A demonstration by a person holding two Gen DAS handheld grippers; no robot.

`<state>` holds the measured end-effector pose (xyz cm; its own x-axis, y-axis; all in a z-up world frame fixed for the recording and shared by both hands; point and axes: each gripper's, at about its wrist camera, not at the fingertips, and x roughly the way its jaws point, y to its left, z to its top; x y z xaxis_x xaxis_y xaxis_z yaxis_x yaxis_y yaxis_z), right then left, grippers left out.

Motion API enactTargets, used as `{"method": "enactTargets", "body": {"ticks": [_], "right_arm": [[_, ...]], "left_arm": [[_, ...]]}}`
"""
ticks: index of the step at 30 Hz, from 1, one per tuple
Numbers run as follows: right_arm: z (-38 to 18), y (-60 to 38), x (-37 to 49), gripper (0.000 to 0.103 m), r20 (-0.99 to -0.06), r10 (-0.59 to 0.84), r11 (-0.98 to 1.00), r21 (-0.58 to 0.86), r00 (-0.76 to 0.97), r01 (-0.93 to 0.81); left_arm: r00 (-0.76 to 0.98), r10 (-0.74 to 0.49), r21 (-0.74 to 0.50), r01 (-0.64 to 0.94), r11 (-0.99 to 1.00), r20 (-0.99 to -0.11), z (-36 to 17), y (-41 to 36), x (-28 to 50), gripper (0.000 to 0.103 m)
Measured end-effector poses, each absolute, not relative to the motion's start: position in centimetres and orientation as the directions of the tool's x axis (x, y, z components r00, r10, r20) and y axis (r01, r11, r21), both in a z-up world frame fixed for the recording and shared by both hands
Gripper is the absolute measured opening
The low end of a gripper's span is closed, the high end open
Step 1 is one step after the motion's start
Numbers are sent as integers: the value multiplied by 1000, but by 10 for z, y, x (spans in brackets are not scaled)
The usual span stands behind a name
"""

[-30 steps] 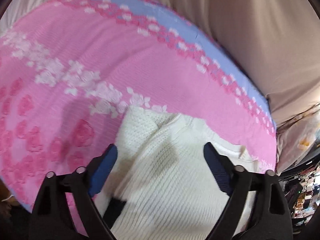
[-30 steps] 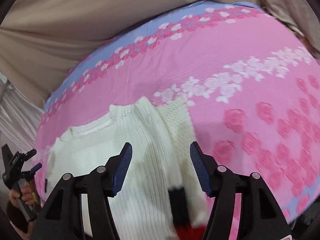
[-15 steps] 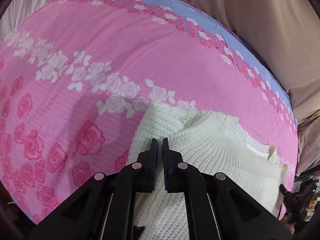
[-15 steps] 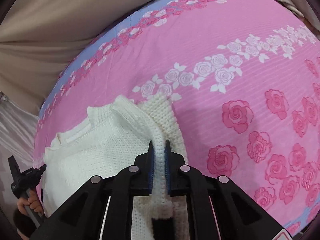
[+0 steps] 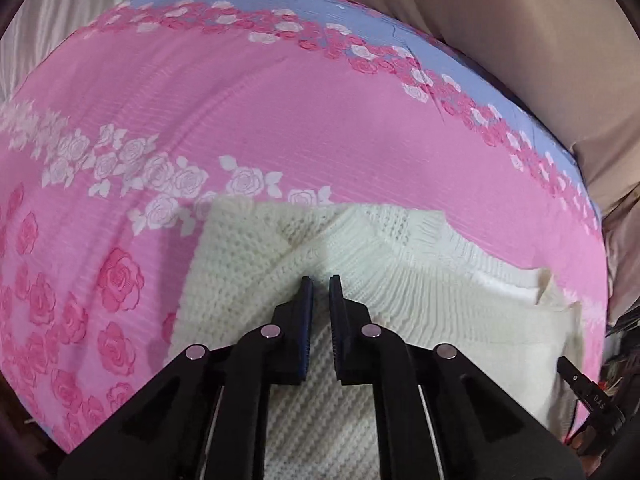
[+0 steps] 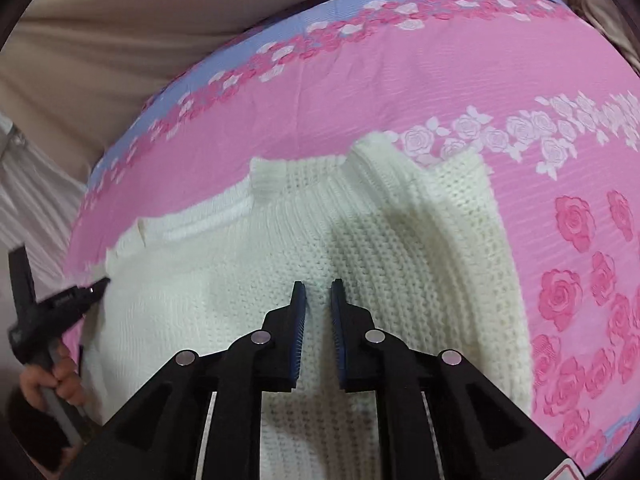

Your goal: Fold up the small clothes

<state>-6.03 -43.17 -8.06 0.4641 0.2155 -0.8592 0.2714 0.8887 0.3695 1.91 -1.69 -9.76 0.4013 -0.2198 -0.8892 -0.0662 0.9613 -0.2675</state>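
Observation:
A cream knitted sweater [image 5: 420,312] lies on a pink rose-print bedspread [image 5: 240,128], its ribbed collar toward the far side. In the left wrist view my left gripper [image 5: 320,284] is shut on a raised fold of the sweater near the collar. In the right wrist view the sweater [image 6: 400,248] fills the lower middle, and my right gripper [image 6: 318,290] is shut on the knit fabric below the collar. The left gripper's black body shows at the left edge of the right wrist view.
The bedspread [image 6: 460,80] has a blue border with pink roses at the far edge. Beige cloth [image 6: 120,40] rises behind it. The other gripper's tip [image 5: 588,392] shows at the lower right of the left wrist view. Dark clutter lies past the bed's right edge.
Both grippers closed from wide open onto the sweater a second ago. Since half a second ago both views show more of the sweater, with the collar farther up the frame.

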Motion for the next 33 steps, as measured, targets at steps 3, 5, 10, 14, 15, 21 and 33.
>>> {"method": "enactTargets", "body": {"ticks": [3, 5, 10, 14, 15, 21, 33], "right_arm": [[-44, -421, -70, 19, -838, 220, 908, 364, 499, 210], [-25, -399, -74, 19, -824, 275, 913, 385, 496, 133], [-25, -316, -61, 17, -827, 393, 912, 406, 402, -55], [-61, -257, -40, 14, -905, 327, 943, 295, 273, -152], [-74, -251, -35, 13, -924, 301, 951, 271, 235, -152], [-92, -250, -31, 10, -932, 294, 954, 272, 212, -126], [-94, -247, -33, 9, -921, 293, 955, 273, 256, -114]], "left_arm": [[447, -245, -312, -83, 946, -860, -70, 2, 4, 9], [468, -231, -317, -114, 942, -853, -57, 19, -9, 28], [426, -249, -368, -223, 903, -870, -73, 57, -42, 34], [413, -303, -444, -304, 843, -859, -101, 75, -75, 49], [409, -319, -460, -312, 831, -855, -105, 76, -82, 50], [430, -369, -522, -325, 788, -824, -121, 75, -99, 69], [445, -423, -589, -352, 728, -789, -123, 80, -91, 30]]}}
